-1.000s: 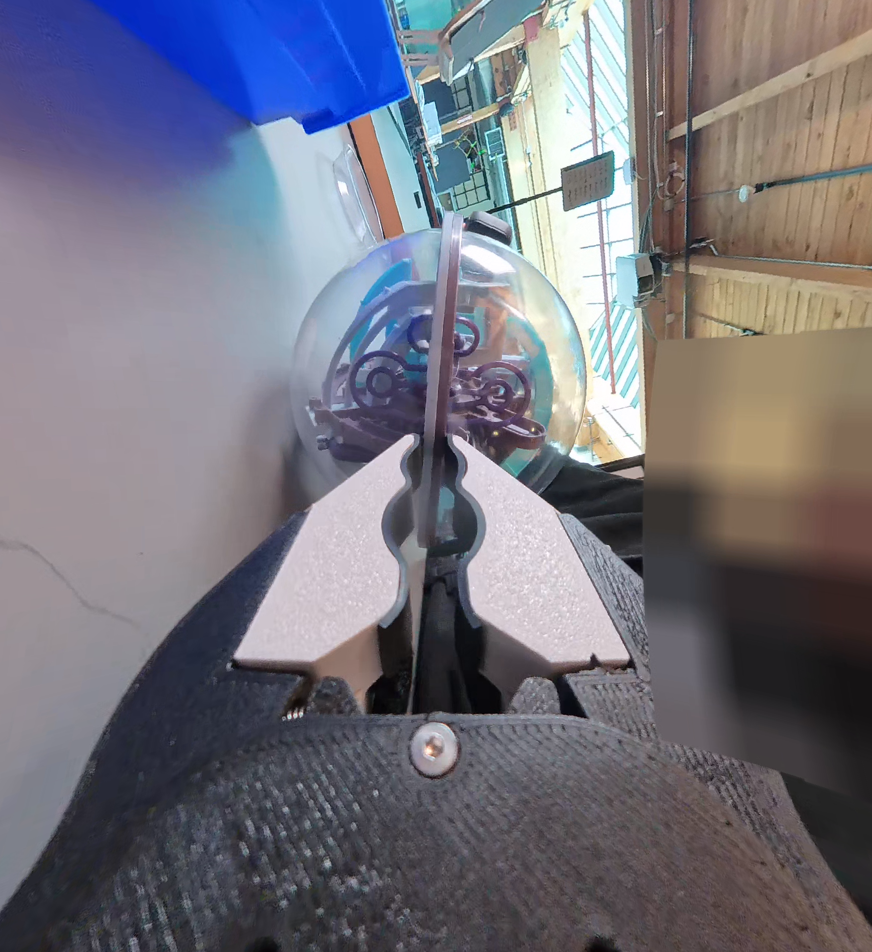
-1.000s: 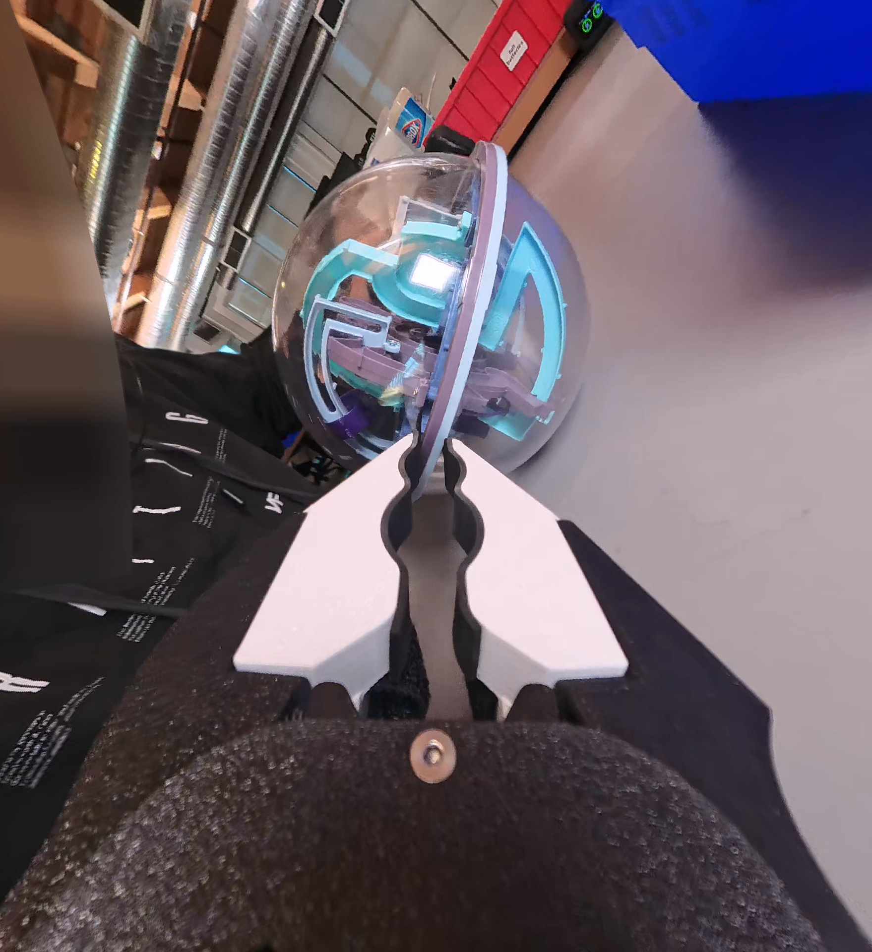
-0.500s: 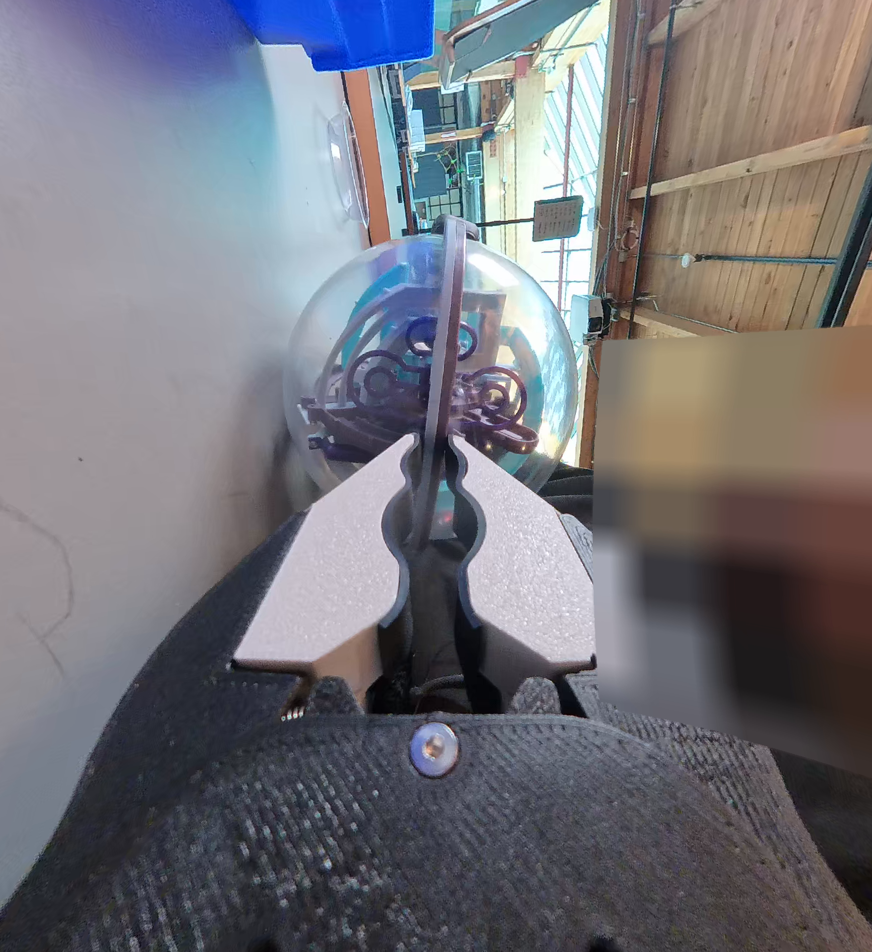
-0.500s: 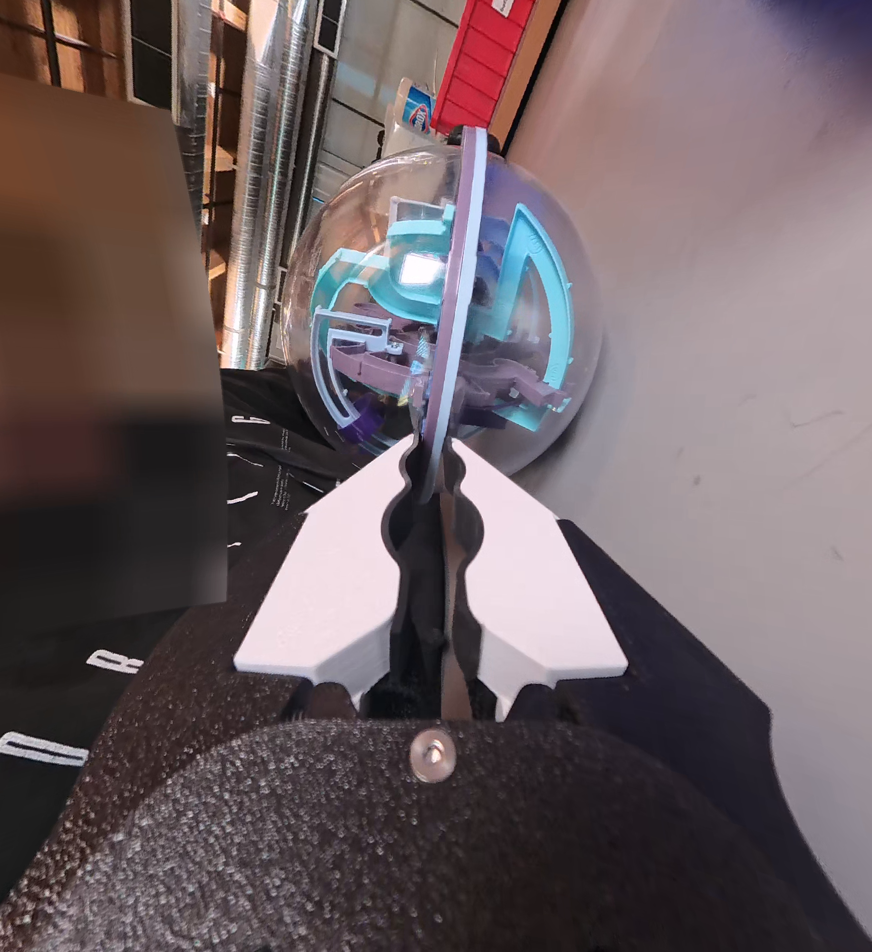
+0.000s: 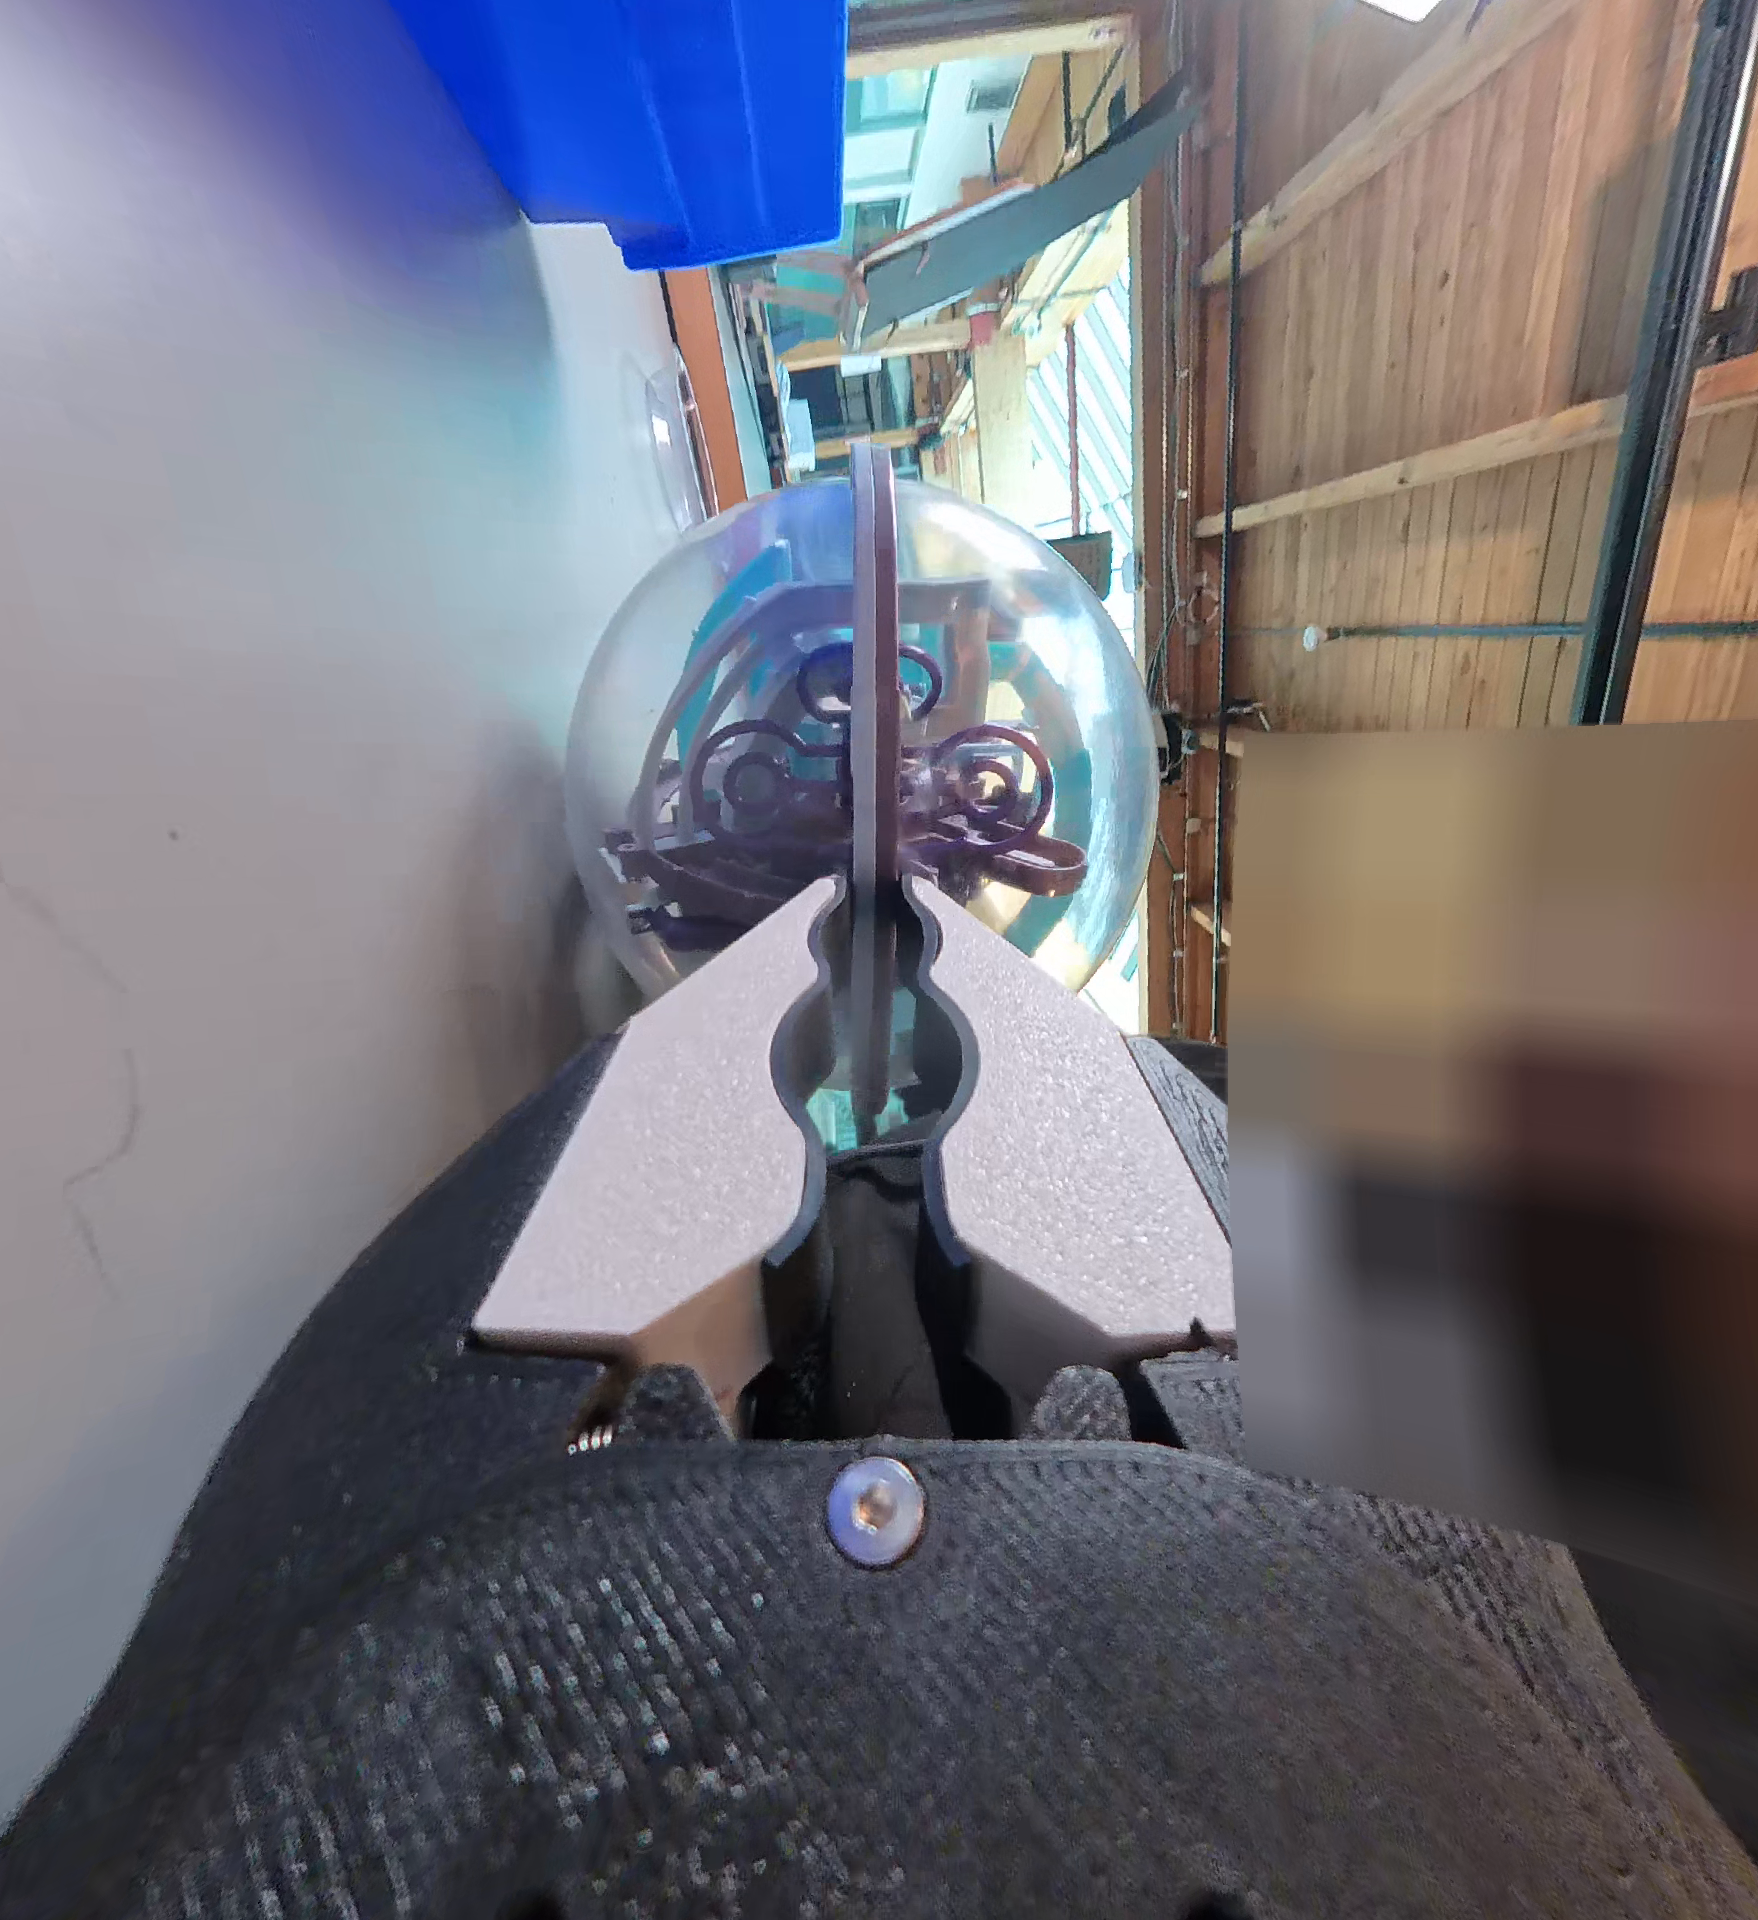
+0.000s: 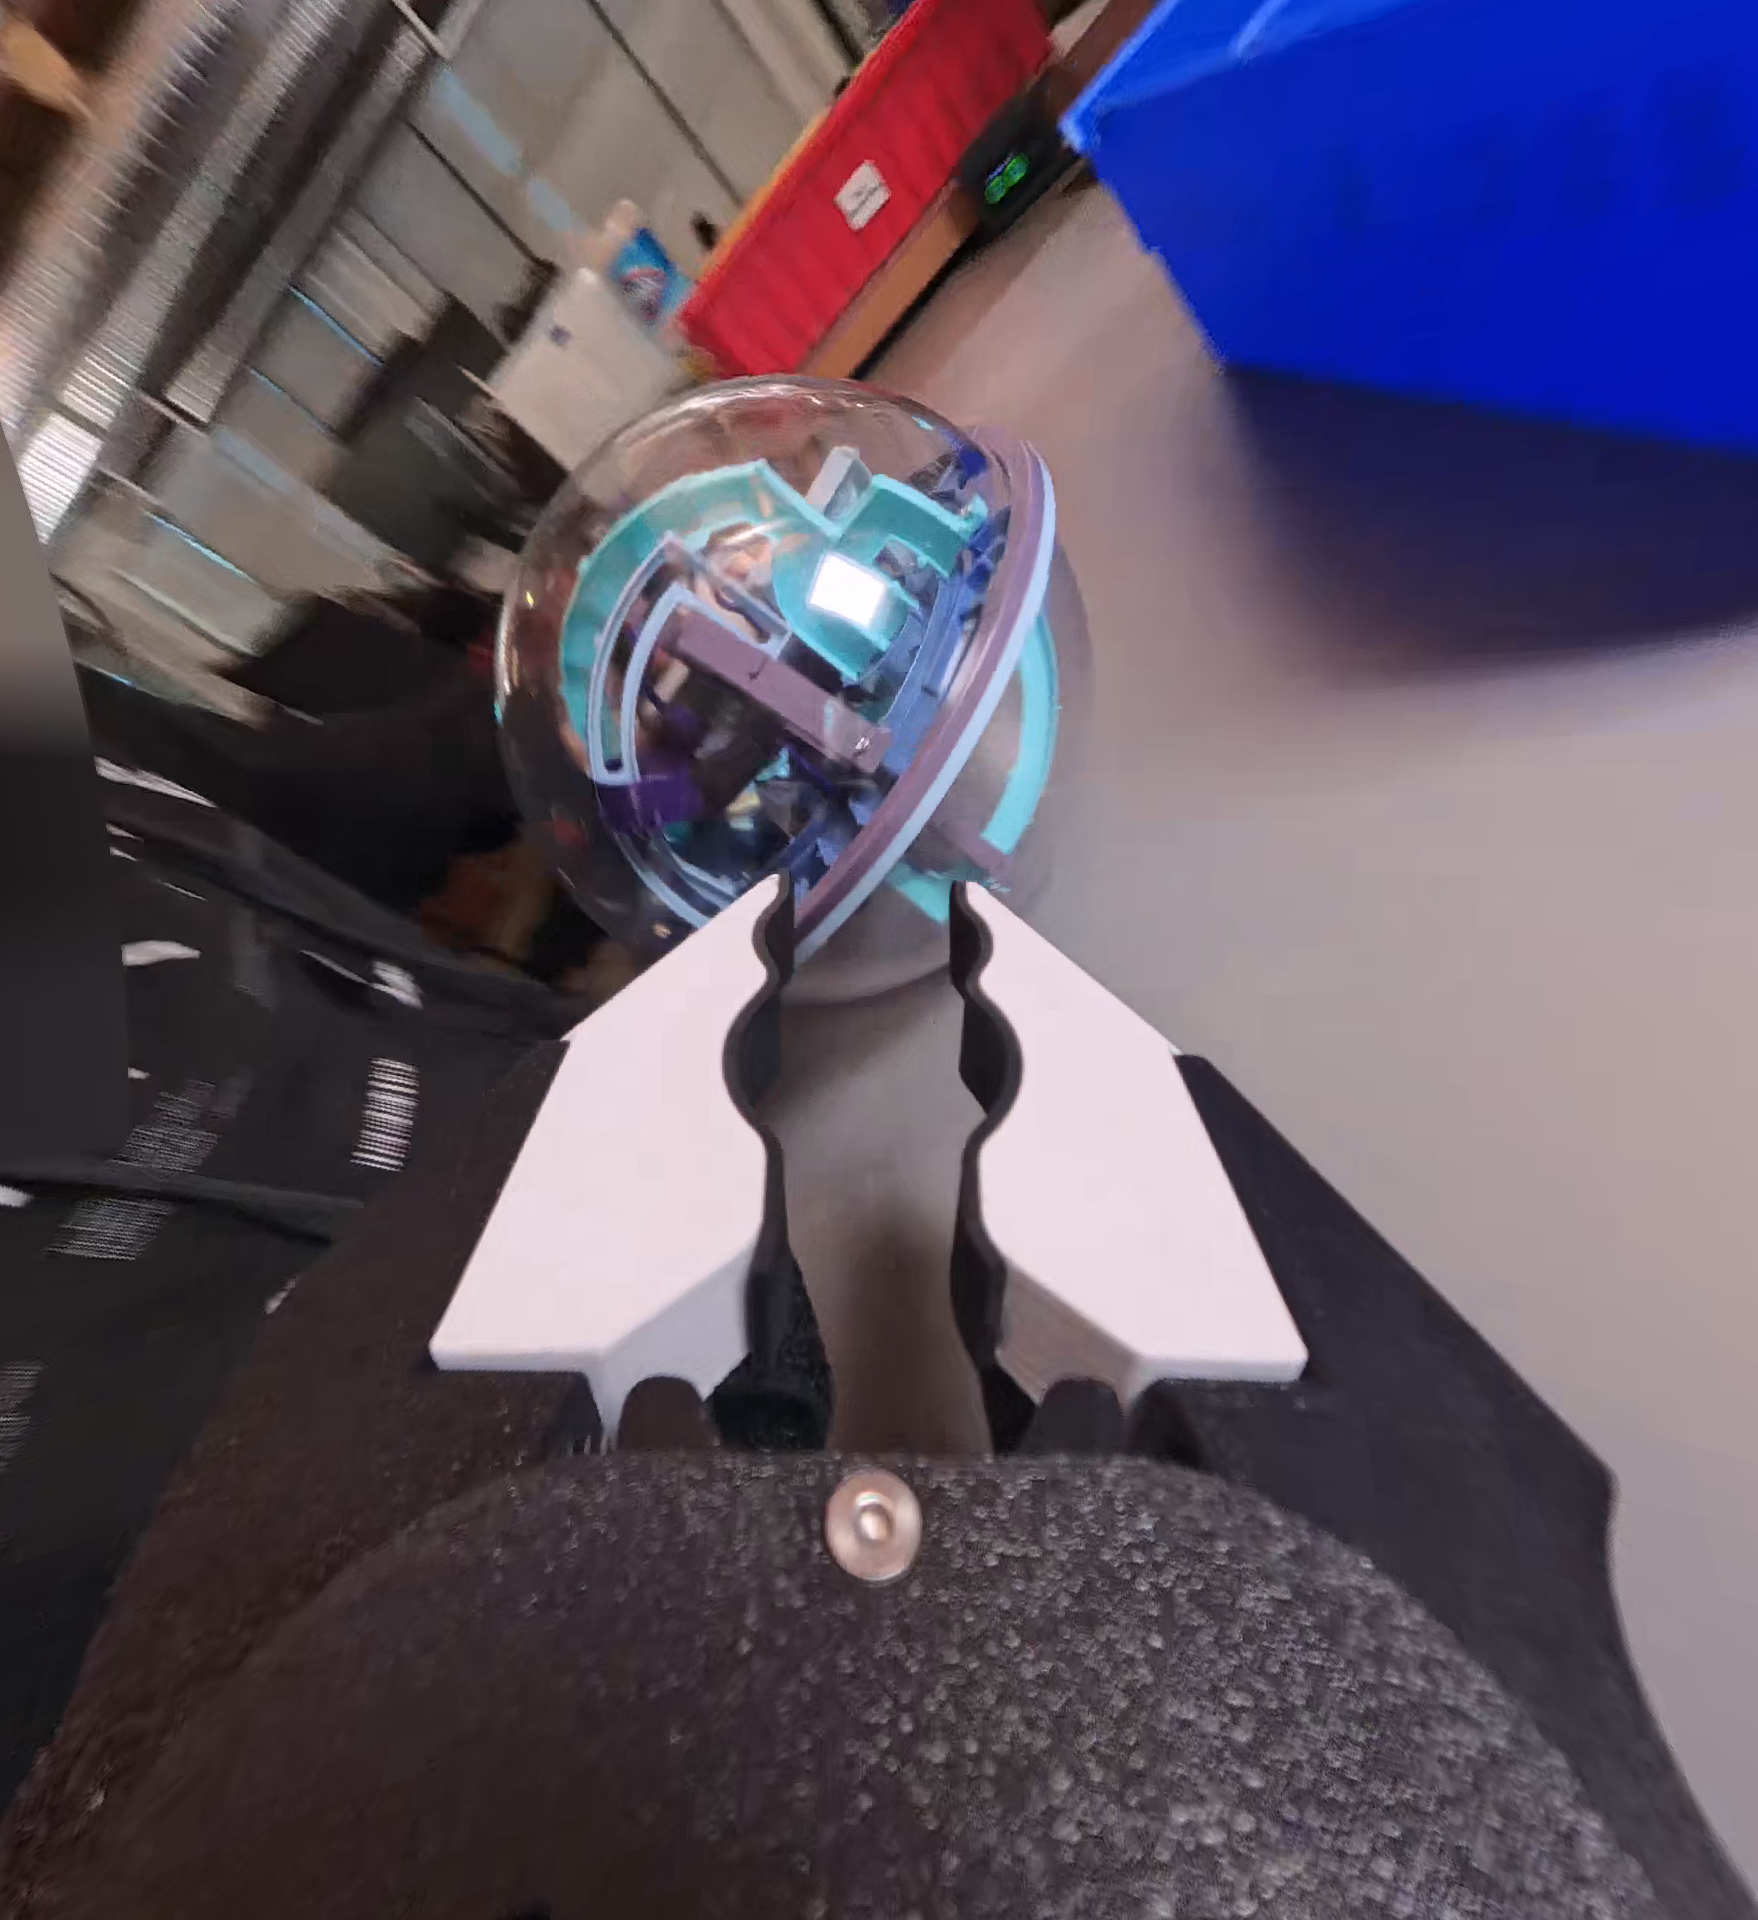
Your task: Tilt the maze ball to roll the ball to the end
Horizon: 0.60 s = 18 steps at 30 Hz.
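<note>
The maze ball (image 5: 1010,644) is a clear sphere with teal and purple tracks inside and a purple rim around its middle. It rests against the grey table (image 5: 179,727). My left gripper (image 5: 873,896) is shut on the purple rim, which runs straight up between the fingertips. In the right wrist view the maze ball (image 6: 729,644) sits just beyond my right gripper (image 6: 870,891). That gripper is open, and the rim slants past its left fingertip (image 6: 766,894) without being clamped. I cannot make out the small ball inside the maze.
A blue bin (image 5: 646,114) stands on the table beyond the ball and also shows in the right wrist view (image 6: 1529,260). A clear plastic shell (image 5: 667,436) lies behind the ball. A red box (image 6: 854,197) is farther back. Black printed cloth (image 6: 179,1091) lies at the table's near side.
My right gripper has opened and let go of the rim, and its view has swung so the rim now slants. My left gripper still holds the rim.
</note>
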Available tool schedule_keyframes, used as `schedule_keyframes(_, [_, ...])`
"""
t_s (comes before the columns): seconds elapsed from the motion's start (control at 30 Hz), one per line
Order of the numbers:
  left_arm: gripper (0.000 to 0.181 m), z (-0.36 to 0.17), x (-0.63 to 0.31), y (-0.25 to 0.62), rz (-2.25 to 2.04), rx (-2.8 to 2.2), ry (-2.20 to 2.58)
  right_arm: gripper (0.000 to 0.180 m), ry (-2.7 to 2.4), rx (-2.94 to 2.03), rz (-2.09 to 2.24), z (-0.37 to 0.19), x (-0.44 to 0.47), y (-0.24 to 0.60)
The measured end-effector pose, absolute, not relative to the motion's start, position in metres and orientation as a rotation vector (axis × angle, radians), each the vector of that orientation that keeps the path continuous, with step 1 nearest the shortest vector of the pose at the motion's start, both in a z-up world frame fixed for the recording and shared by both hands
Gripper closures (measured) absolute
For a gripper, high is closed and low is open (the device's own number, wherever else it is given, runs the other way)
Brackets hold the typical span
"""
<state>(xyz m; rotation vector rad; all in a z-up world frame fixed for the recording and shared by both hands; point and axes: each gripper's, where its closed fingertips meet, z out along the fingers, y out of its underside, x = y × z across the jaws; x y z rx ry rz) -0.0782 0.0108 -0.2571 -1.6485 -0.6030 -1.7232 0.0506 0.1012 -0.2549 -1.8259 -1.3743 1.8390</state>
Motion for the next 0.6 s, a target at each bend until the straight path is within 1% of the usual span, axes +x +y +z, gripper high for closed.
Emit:
schedule_keyframes(0.03, [0.174, -0.257, -0.078, 0.009, -1.714, -1.633, -0.618, 0.150, -1.418, -1.755, 1.709, -0.254, 0.053, 0.102])
schedule_keyframes(0.17, [0.174, -0.253, -0.080, 0.008, -1.671, -1.572, -0.658, 0.136, -1.578, -1.453, 1.254, -0.250, 0.061, 0.085])
schedule_keyframes(0.3, [0.175, -0.254, -0.079, 0.009, -1.639, -1.528, -0.718, 0.133, -1.624, -1.215, 0.876, -0.253, 0.063, 0.063])
schedule_keyframes(0.47, [0.175, -0.252, -0.077, 0.009, -1.594, -1.464, -0.786, 0.137, -1.654, -0.865, 0.490, -0.256, 0.063, 0.029])
schedule_keyframes(0.6, [0.174, -0.247, -0.071, 0.009, -1.563, -1.408, -0.804, 0.145, -1.678, -0.692, 0.275, -0.270, 0.055, 0.016])
